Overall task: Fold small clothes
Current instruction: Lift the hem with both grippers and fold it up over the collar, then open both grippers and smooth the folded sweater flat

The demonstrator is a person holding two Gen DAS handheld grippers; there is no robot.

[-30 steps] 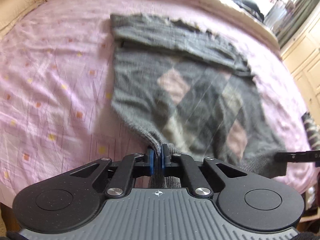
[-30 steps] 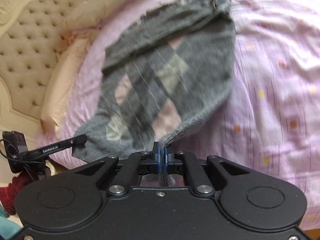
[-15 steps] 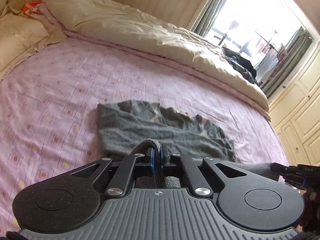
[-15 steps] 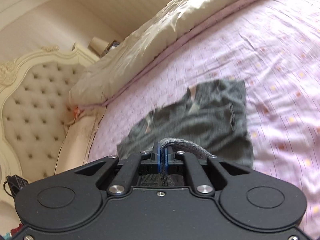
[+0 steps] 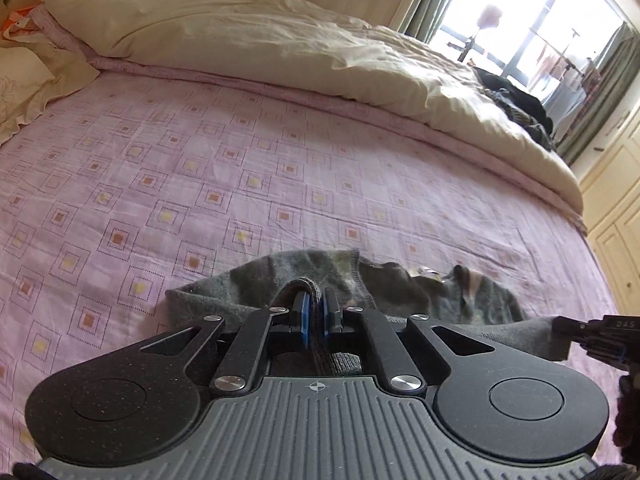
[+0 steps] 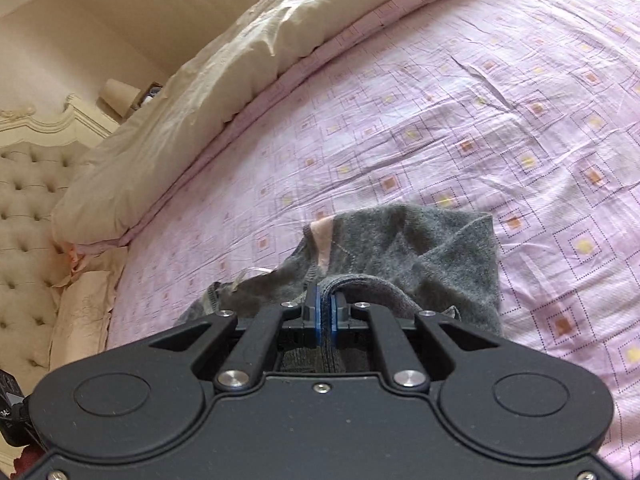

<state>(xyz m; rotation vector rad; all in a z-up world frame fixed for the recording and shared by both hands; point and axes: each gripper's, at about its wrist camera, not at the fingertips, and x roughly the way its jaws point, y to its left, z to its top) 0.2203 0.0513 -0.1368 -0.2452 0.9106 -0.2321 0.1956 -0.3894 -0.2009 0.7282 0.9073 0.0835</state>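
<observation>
Pink cotton bedsheet [image 5: 248,184] printed with small orange and yellow squares covered the bed and carried everything in view. Nearest the cameras, the left gripper [image 5: 314,307] was clamped on a thick ribbed hem of the grey knitted sweater with pale pink and cream diamonds [image 5: 304,276], the blue pads pressing the knit from both sides. The right gripper [image 6: 325,302] had the same hem between its blue pads; its jaws had just been opening a little, yet the fabric sat pinched between them with no gap showing. From the left wrist view, the right gripper's black tip [image 5: 596,330] showed at the right edge, touching the grey cloth. Just beyond both grippers the sweater lay bunched and doubled over on the sheet, a small white tag [image 6: 250,274] poking out near its neckline. Farther off, a rumpled cream duvet [image 5: 280,44] ran along the far side of the bed. Beyond it stood a tufted cream headboard [image 6: 28,200] and a bright window with grey-green curtains [image 5: 532,20].
</observation>
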